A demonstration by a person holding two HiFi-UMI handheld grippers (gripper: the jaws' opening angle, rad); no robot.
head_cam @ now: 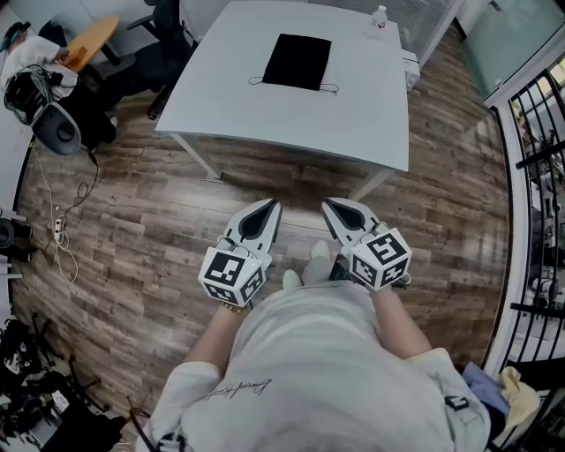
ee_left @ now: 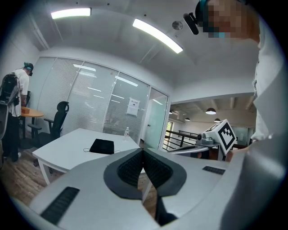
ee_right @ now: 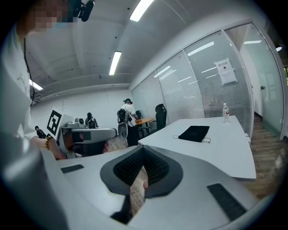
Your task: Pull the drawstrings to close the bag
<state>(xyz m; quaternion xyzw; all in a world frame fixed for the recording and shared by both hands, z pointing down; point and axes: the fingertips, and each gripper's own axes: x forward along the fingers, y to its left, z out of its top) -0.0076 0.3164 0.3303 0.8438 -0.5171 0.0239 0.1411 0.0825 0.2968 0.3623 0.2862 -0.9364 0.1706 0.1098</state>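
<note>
On the far half of the white worktop (head_cam: 353,115), the black bag (head_cam: 297,60) lies flat, square-on, a little left of the middle. Thin drawstrings (head_cam: 328,87) trail out as loops from its two near corners and rest on the surface. Mouth of bag not readable from this height. A clear water bottle (head_cam: 378,21) stands upright at the far right corner, well apart from the bag.

Both grippers are held well short of the worktop, over the wood floor (head_cam: 159,229), close in front of the person's white shirt (head_cam: 309,371). Left gripper (head_cam: 272,207): jaws together, ribbed pads meeting along one seam, tips pointing toward the worktop. Right gripper (head_cam: 329,206): same, jaws together pad to pad, tips angled in toward the left one. The two sit side by side, near each other but apart. Marker cube (head_cam: 233,274) on the left gripper faces up; its twin (head_cam: 381,257) on the right one likewise.

Far left of the worktop: a dark office chair (head_cam: 168,44) and a round wooden table (head_cam: 93,40). A cable (head_cam: 62,229) lies on the floor at left. A black railing (head_cam: 538,132) runs along the right edge. Left gripper view shows another person (ee_left: 13,112) standing by the round table.
</note>
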